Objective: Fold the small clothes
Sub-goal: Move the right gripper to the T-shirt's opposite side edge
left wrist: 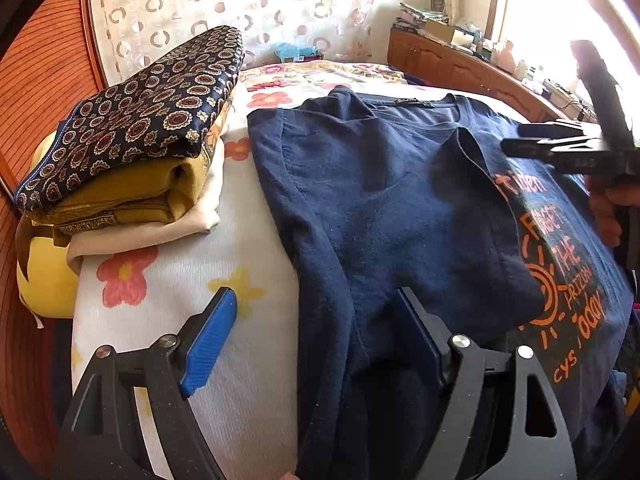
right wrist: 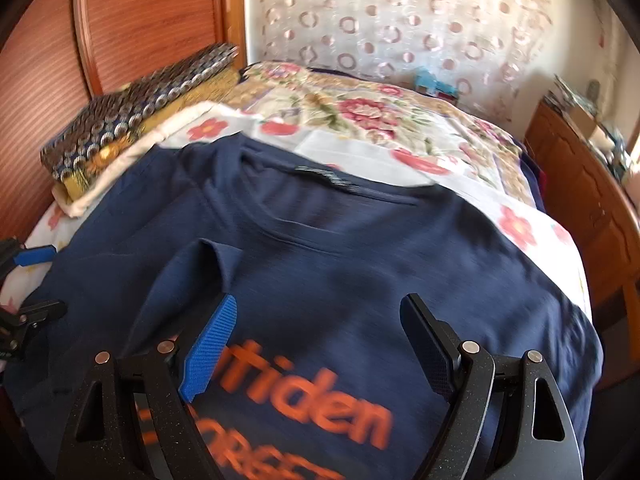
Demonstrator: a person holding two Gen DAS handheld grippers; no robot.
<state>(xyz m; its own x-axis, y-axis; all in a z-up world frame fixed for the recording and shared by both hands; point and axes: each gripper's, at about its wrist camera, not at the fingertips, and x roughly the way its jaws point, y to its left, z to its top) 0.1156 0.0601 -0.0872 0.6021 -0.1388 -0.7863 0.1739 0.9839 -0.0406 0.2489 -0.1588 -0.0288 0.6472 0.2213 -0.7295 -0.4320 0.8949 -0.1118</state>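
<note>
A bed [left wrist: 168, 312] under a white waffle-textured cover with red and yellow flowers carries a navy knit T-shirt [left wrist: 360, 200] spread flat across it — one side already folded inward over orange print reading "THE", "today" and, in the right wrist view, "tiden". Left of the T-shirt sits a stack of folded cloths [left wrist: 132, 132], navy medallion pattern over mustard. Above the T-shirt the left hand-held gripper [left wrist: 316, 340] and right hand-held gripper [right wrist: 320, 344] both stand wide apart, holding nothing.

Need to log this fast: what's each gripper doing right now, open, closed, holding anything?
Left gripper: open, holding nothing, over the shirt's edge.
Right gripper: open, holding nothing, above the shirt.
</note>
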